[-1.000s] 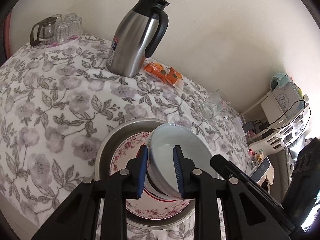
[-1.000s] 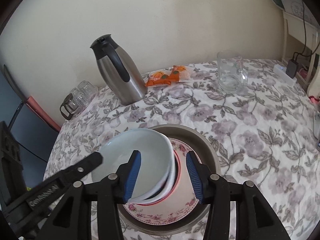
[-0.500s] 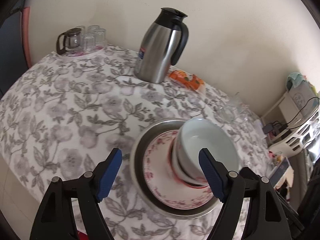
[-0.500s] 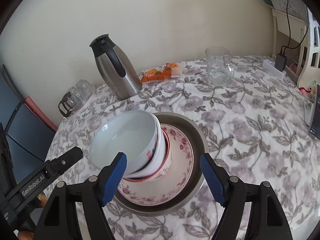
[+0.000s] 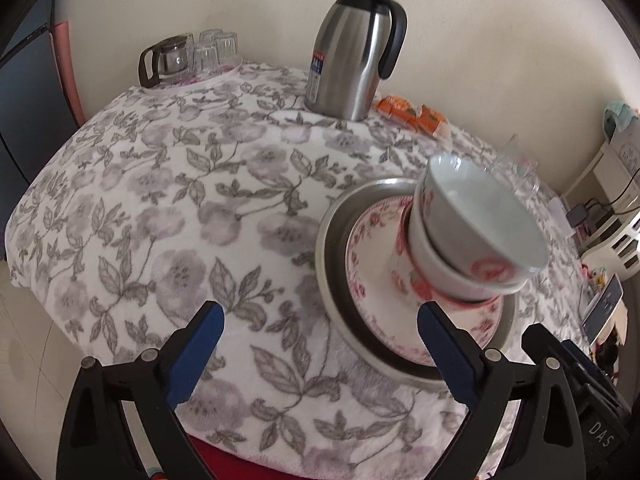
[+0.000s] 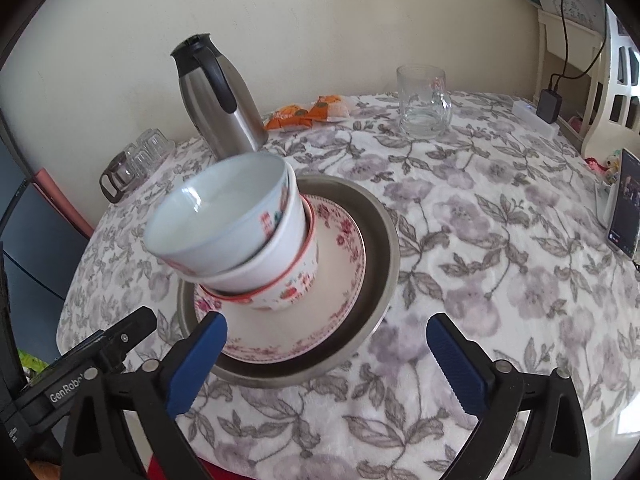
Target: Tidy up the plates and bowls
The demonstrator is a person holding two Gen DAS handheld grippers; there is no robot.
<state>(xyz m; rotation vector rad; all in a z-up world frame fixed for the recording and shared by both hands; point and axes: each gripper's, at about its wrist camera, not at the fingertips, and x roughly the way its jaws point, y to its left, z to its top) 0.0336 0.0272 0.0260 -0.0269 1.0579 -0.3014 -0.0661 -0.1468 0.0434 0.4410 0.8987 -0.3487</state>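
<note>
both tongs opening, empty; glossy round bowls (image 6: 224, 216) nested on floral plate (image 6: 344, 264).

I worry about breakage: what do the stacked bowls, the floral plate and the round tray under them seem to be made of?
Stacked bowls: likely glazed ceramic or porcelain; glossy white with window glare and printed red motifs.
Floral plate: probably the same glazed ware; smooth cream face, pink flower border.
Round tray: looks like stainless steel; dull grey brushed sheen, thin rolled rim.

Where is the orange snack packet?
In the right wrist view, the orange snack packet lies at the table's far edge by the wall, between the steel jug and the glass mug.
</note>
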